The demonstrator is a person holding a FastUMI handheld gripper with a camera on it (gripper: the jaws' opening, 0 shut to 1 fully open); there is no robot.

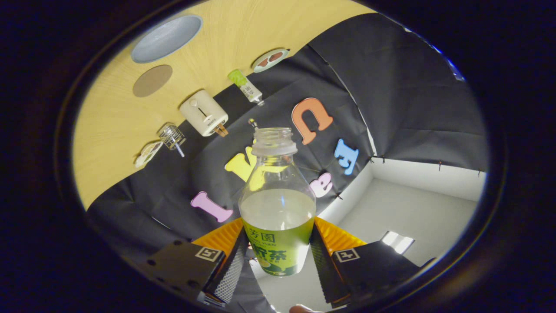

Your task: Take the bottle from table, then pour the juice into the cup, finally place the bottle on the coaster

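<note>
Gripper [278,256] is holding with jaws closed in on the bottle [278,208]; both fingers [232,265] are pressing against its labelled lower body, one on each side. The fingers are converging forward from the two housing blocks, each block carrying a square marker. The whole gripper is rolling well off level: the counter [130,108] is appearing tilted high beyond the left finger. A fingertip of the person's hand [302,309] is just showing beneath the gripper, behind the jaws.
</note>
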